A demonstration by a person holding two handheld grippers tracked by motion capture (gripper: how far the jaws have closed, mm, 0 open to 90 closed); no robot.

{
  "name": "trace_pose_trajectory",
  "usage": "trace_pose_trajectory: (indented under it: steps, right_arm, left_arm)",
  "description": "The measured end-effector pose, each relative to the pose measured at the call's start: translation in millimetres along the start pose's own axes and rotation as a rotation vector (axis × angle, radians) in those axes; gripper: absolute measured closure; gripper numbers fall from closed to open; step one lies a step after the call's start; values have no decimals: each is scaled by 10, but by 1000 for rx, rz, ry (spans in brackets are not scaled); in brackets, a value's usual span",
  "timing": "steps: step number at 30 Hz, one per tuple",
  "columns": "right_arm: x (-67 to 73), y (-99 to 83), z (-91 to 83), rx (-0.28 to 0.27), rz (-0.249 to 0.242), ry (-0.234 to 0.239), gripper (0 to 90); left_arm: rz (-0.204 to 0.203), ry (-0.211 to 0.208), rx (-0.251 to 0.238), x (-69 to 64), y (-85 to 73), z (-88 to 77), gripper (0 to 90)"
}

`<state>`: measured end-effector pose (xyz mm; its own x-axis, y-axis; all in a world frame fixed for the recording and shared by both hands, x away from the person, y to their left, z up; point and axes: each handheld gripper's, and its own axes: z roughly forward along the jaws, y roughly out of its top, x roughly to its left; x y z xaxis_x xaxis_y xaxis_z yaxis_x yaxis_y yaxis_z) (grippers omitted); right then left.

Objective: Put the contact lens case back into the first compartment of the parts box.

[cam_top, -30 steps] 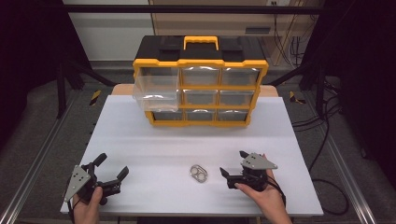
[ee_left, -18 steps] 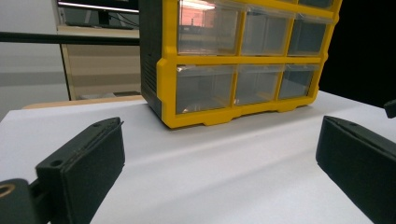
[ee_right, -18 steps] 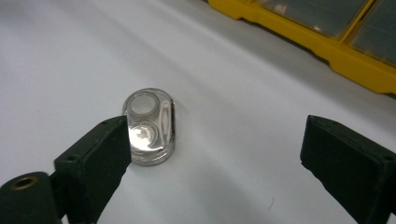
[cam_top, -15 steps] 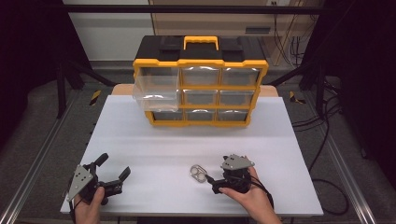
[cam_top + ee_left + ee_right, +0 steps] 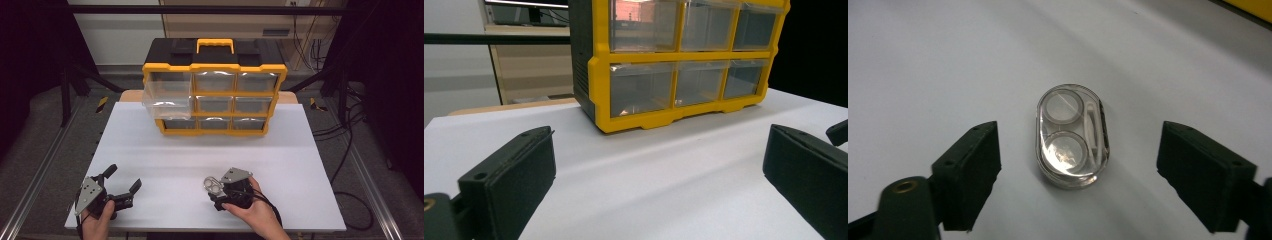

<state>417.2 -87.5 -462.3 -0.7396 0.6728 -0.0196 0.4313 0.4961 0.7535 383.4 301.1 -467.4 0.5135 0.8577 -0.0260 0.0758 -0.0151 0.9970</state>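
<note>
A lab-style recording bench: white table (image 5: 165,150) inside a black frame (image 5: 70,85), cables (image 5: 350,135) trailing, parts organizer (image 5: 215,90) on top.

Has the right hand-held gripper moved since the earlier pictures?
Yes. The right hand-held gripper slid left across the table to the clear case, its jaws closing around it, not yet pressing.

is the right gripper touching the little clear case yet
Apart. In the right gripper view the clear case lies between the right gripper jaws, which have just been closing, with bare white table showing on both sides.
</note>
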Motion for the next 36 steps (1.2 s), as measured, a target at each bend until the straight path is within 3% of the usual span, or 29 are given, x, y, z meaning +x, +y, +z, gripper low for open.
trace_pose_trajectory:
  steps: [9,13,25,33,36]
  right_arm:
    - [-14,47,106,38,15,-7,296]
    - [-32,65,158,55,28,11,370]
    - [4,105,304,122,-8,9,487]
    - [-2,104,304,114,-5,16,492]
    - [-32,139,250,79,16,18,492]
  left_arm:
    - [2,2,0,5,6,7,2]
    - [5,4,-1,3,13,-1,2]
    - [35,5,26,-29,6,45,2]
    - [40,3,35,-40,3,59,2]
    - [40,4,36,-42,4,54,3]
